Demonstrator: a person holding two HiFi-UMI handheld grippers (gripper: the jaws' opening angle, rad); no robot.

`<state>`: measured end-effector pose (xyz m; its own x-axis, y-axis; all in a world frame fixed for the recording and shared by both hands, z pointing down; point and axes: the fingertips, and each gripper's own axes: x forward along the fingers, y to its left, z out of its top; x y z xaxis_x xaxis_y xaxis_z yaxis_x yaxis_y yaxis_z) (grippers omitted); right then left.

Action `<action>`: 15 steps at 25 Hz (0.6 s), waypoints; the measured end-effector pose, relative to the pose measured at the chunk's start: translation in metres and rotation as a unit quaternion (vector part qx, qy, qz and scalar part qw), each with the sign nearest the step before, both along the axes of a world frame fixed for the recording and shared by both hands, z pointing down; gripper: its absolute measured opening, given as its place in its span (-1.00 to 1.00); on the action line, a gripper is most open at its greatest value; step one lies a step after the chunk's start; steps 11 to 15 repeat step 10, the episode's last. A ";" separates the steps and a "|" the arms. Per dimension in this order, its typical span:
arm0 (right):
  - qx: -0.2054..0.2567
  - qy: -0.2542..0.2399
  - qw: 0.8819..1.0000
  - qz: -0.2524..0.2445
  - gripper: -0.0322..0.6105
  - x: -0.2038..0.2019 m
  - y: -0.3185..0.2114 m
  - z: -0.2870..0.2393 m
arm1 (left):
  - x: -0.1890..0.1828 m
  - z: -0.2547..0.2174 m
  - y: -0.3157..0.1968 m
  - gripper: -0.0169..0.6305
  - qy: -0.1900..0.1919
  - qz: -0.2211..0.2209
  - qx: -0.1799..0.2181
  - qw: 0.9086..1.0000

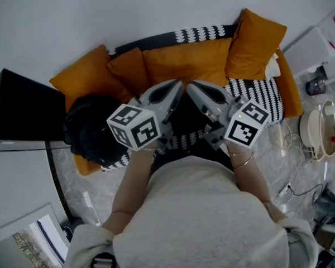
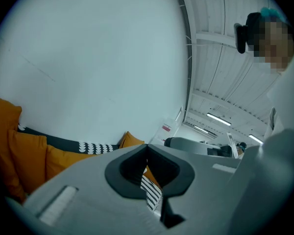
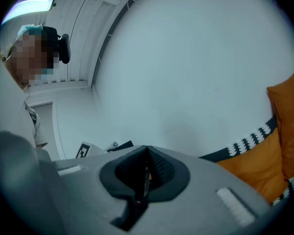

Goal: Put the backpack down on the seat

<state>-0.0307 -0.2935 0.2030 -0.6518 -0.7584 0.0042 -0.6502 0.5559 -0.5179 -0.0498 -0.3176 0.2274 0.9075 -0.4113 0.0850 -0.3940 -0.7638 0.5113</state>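
The black backpack (image 1: pixel 91 130) lies on the left end of the sofa seat (image 1: pixel 257 91), next to an orange cushion (image 1: pixel 86 74). Neither gripper touches it. My left gripper (image 1: pixel 175 87) is held up in front of my chest and points toward the sofa back, jaws shut and empty. My right gripper (image 1: pixel 193 88) is beside it, also shut with nothing in it, and the two tips are close together. In the left gripper view the gripper (image 2: pixel 147 153) aims at the white wall above the cushions. The right gripper (image 3: pixel 147 153) aims at the same wall in its own view. The backpack shows in neither gripper view.
Orange cushions (image 1: pixel 190 60) line the sofa's back over a black-and-white patterned cover. A black box (image 1: pixel 22 116) stands left of the sofa. At the right are white appliances (image 1: pixel 318 46), a round pot (image 1: pixel 318 128) and cables (image 1: pixel 293 190) on the marble floor.
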 end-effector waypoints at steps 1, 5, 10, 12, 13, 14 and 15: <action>-0.001 0.001 1.000 0.001 -0.89 0.000 0.000 0.001 | 0.000 0.000 0.000 -0.93 0.001 0.001 0.002 1.000; -0.002 0.007 1.000 0.000 -0.89 0.000 0.001 0.001 | 0.001 0.000 0.003 -0.93 0.003 0.007 0.003 1.000; 0.001 0.009 1.000 -0.004 -0.89 0.000 0.000 0.000 | 0.003 0.000 0.003 -0.93 0.004 0.008 0.001 1.000; 0.001 0.009 1.000 -0.004 -0.89 0.000 0.000 0.000 | 0.003 0.000 0.003 -0.93 0.004 0.008 0.001 1.000; 0.001 0.009 1.000 -0.004 -0.89 0.000 0.000 0.000 | 0.003 0.000 0.003 -0.93 0.004 0.008 0.001 1.000; 0.001 0.009 1.000 -0.004 -0.89 0.000 0.000 0.000 | 0.003 0.000 0.003 -0.93 0.004 0.008 0.001 1.000; 0.001 0.009 1.000 -0.004 -0.89 0.000 0.000 0.000 | 0.003 0.000 0.003 -0.93 0.004 0.008 0.001 1.000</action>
